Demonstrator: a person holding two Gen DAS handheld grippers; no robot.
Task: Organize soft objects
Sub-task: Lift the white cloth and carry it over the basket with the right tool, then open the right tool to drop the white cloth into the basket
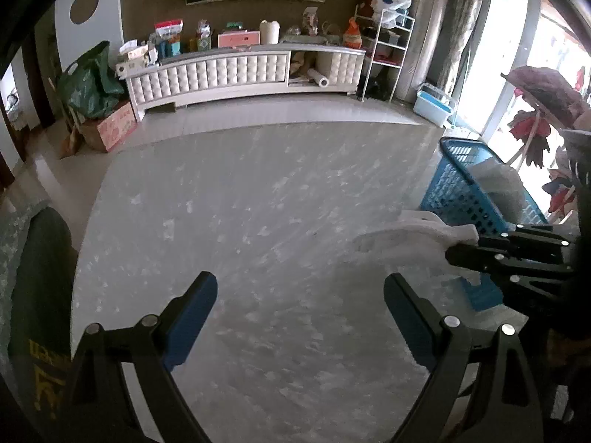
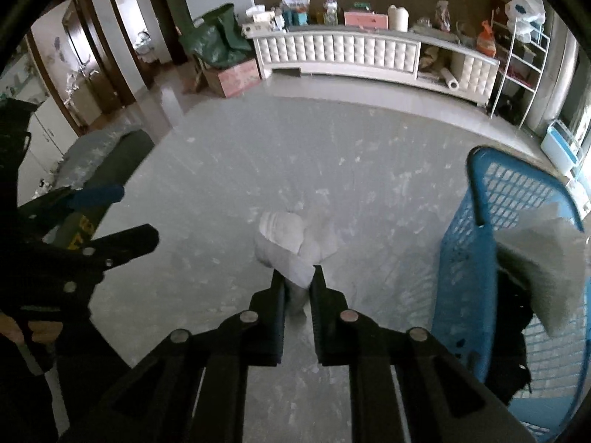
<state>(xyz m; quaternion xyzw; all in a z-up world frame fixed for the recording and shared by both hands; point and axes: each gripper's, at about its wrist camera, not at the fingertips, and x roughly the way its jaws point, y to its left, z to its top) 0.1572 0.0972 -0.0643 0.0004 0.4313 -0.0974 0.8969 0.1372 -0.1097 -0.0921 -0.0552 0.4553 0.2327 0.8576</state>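
1 crumpled white soft cloth [image 2: 286, 247], pinched by a bunched corner in the narrowed right tool [image 2: 298, 277], hangs limp and light just beside the blue plastic lattice basket [image 2: 465, 258], while the left tool [image 1: 300, 291] gapes wide, holding nothing.

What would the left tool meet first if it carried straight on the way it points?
Probably only the bare grey tabletop. The left tool is open with nothing between its fingers; the white cloth sits off to the right of that line.
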